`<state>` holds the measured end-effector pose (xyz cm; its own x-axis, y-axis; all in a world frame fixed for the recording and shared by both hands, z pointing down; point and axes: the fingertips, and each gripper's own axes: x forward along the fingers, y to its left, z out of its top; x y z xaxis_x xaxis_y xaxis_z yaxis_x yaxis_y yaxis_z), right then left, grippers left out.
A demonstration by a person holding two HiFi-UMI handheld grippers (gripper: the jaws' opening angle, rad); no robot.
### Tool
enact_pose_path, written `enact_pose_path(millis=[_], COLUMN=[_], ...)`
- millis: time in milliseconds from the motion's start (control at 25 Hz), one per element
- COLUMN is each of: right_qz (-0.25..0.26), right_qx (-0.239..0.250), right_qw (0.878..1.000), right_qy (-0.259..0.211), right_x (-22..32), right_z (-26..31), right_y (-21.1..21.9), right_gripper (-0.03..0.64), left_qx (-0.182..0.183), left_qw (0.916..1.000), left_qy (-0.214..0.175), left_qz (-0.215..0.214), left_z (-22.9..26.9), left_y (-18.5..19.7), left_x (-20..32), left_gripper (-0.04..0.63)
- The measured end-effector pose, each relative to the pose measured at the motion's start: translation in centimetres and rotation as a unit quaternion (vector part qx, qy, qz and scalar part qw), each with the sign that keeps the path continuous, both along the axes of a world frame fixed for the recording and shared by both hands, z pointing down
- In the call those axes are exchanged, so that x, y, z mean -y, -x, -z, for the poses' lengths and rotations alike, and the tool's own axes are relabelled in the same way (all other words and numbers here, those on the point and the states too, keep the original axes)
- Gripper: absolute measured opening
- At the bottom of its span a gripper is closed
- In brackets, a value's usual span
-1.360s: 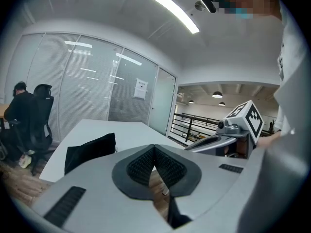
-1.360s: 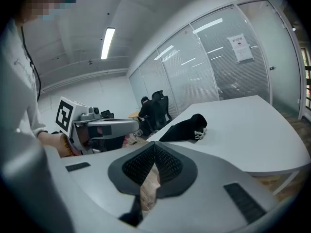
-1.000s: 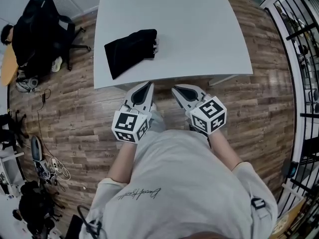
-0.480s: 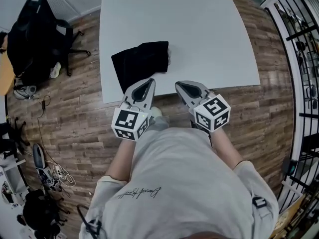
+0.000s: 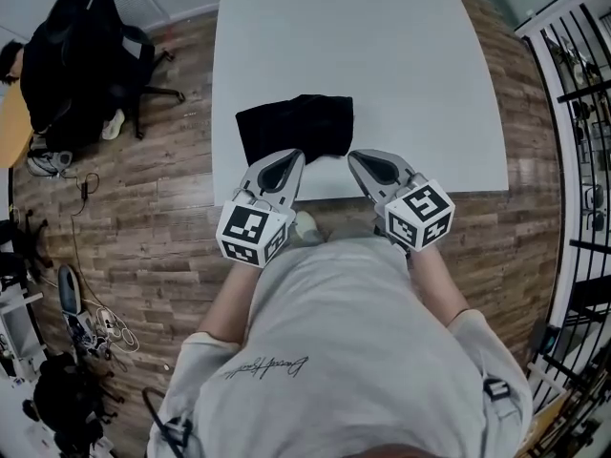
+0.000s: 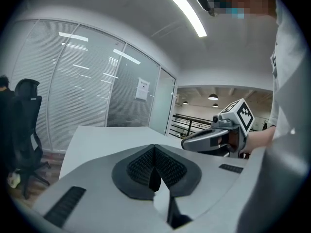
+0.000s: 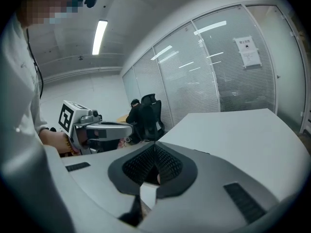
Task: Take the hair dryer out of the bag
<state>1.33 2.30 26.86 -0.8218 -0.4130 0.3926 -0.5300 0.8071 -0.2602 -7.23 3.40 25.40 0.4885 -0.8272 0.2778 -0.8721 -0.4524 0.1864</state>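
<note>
1. One white table (image 5: 401, 55) dead ahead at 12 o'clock, and one black bag (image 5: 296, 127) lying flat on it, close to the near edge.
2. The hair dryer itself doesn't show in any view; only the bag's dark cloth can be seen.
3. Two grippers in play, one per hand, each with one marker cube: the left cube (image 5: 253, 235) at 7 o'clock of the bag, the right cube (image 5: 425, 216) at 5 o'clock.
4. The left gripper (image 5: 294, 155) has its jaws pressed together, ribbed pads meeting, nothing between them.
5. The right gripper (image 5: 354, 156) is the same: jaws closed tight and empty.
6. Both forearms reach straight out from the torso. The grippers sit side by side, noses angled slightly inward toward 12 o'clock and tilted a little downward.
7. From the head view the left nose overlaps the bag's near edge; whether it touches the bag can't be told. The right nose sits just beside the bag's near right corner.
8. One office chair (image 5: 86, 55) draped in black stands on the wooden floor (image 5: 143, 208) at 10 o'clock, and one black railing (image 5: 582, 113) runs along 3 o'clock.
</note>
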Motion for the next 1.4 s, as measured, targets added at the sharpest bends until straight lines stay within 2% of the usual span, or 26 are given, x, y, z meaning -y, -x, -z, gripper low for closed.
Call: enact_pose_path(millis=[240,400,600,920,1080,1400], right_qz=[0.021,0.031,0.043,0.059,0.066,0.065], right_qx=[-0.006,-0.014,-0.025,-0.027,-0.038,-0.069], right_qw=[1.000,0.999,0.998,0.998,0.997,0.995], right_qy=[-0.021,-0.025,-0.031,-0.016,-0.009,0.005], right_x=[2.7,4.5,6.9,8.2,8.5,9.2], right_z=[0.5,0.5,0.4,-0.7,-1.5,-4.5], right_y=[-0.9,-2.3,-3.6,-4.0,-4.4,-6.0], right_gripper=[0.025,0.025,0.025,0.025,0.025,0.025], left_qx=[0.007,0.013,0.002,0.002,0.015,0.011], left_qw=[0.9999,0.9996,0.9987,0.9977,0.9975,0.9963], left_qy=[-0.011,-0.011,-0.007,-0.002,0.001,0.028], left_qz=[0.003,0.024,0.051,0.068,0.069,0.081], left_z=[0.9,0.7,0.6,0.3,0.0,-1.8], left_y=[-0.2,-0.4,-0.4,-0.6,-0.7,0.1], left_x=[2.0,3.0,4.0,5.3,5.4,4.8], left_gripper=[0.012,0.012,0.012,0.012,0.012,0.012])
